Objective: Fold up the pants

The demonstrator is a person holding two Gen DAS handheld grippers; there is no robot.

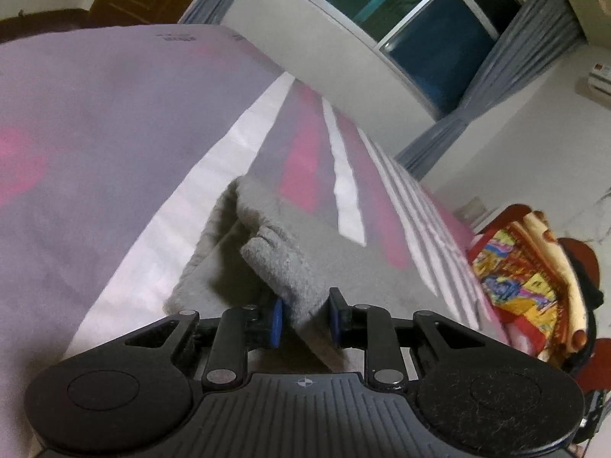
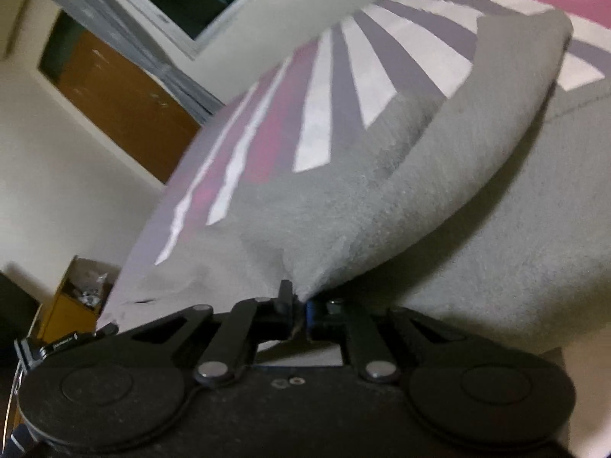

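Pants [image 1: 282,267] pinched by both downward-tilted tongs [image 1: 305,320] [image 2: 299,307].

Dim warm indoor light, window [image 1: 416,19] dark in upper frame so no daylight, heavy fisheye bending at edges, motion blur smearing the striped bedspread [image 1: 114,133] mid-frame in both views, soft shadow under the grey pants [image 2: 477,152], source probably overhead.

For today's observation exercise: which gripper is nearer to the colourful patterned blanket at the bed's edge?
Left. The left gripper, shut on the grey pants, has the colourful blanket close beside it. The right gripper sees it only far across the bed.
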